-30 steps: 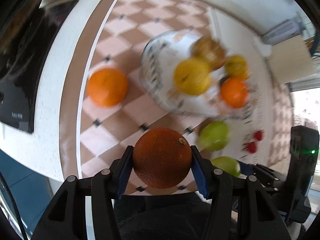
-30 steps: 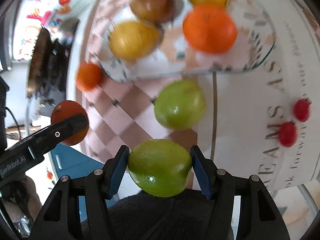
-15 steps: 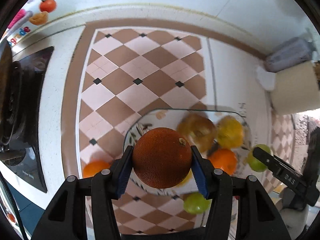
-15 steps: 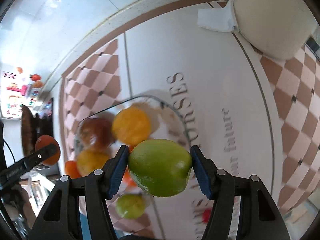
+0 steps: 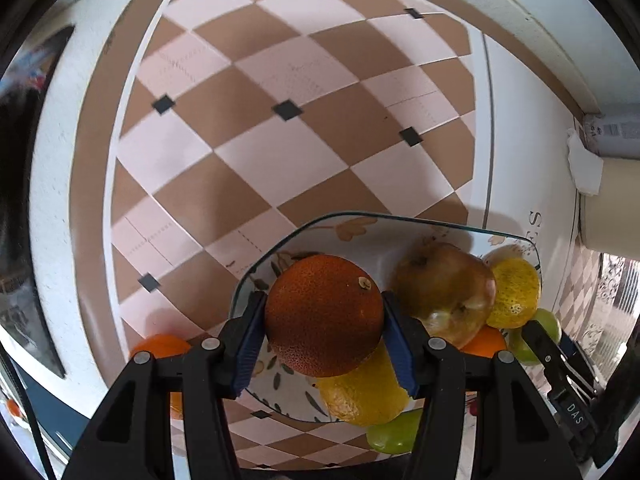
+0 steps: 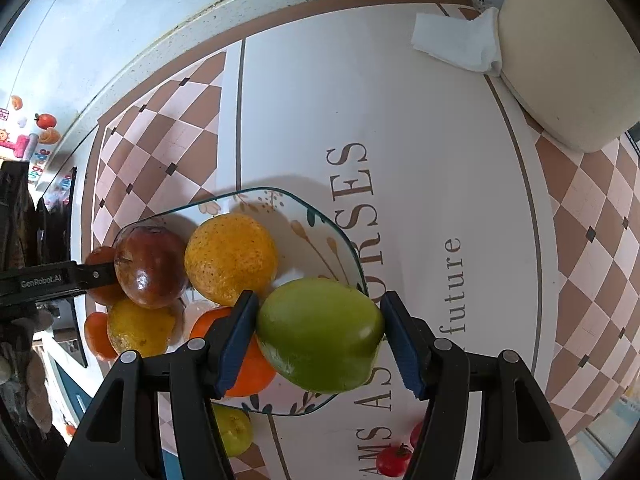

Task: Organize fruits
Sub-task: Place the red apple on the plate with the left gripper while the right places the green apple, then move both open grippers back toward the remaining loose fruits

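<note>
My left gripper is shut on a dark orange, held above the near left part of a glass plate. My right gripper is shut on a green apple over the plate's right rim. On the plate lie a brown apple, a yellow orange, a lemon and a bright orange. In the left wrist view they show as the brown apple, the yellow orange and the lemon.
A loose orange lies left of the plate, a green fruit in front of it, and small red fruits to the front right. A cream appliance and a tissue stand at the back right. A dark stove is at the left.
Both grippers have come down and closer to the plate with their fruits still held. The left one now hangs over the plate's left part, the right one over its right rim.
</note>
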Demonstrator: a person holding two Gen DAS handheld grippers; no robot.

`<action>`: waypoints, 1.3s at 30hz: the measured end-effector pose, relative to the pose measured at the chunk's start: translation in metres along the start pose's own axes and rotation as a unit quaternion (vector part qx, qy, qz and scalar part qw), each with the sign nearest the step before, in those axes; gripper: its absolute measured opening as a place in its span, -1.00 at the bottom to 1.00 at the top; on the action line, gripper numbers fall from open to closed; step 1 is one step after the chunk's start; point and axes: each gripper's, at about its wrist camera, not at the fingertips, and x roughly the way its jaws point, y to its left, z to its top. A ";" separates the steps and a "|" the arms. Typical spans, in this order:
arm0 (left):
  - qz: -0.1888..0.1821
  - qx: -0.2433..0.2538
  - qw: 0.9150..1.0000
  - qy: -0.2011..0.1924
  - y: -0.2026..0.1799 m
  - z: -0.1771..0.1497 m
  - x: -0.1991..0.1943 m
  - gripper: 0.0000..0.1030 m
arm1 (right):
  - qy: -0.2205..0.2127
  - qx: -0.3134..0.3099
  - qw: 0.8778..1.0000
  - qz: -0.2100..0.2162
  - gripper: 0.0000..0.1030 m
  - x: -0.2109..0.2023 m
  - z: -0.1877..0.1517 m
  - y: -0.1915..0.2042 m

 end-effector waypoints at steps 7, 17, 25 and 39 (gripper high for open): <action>0.028 0.015 0.999 -0.029 -0.001 -0.005 -0.016 0.76 | -0.001 0.000 1.000 -0.001 0.49 -0.009 0.001 0.001; 0.066 0.024 0.992 -0.105 -0.005 -0.053 -0.070 0.76 | -0.022 -0.053 0.997 -0.060 0.76 -0.037 -0.026 0.029; 0.097 0.049 0.980 -0.165 -0.013 -0.118 -0.090 0.76 | -0.045 -0.077 0.994 -0.070 0.82 -0.064 -0.067 0.051; 0.065 0.062 0.972 -0.215 -0.015 -0.202 -0.139 0.76 | -0.091 -0.094 0.990 -0.045 0.83 -0.141 -0.136 0.072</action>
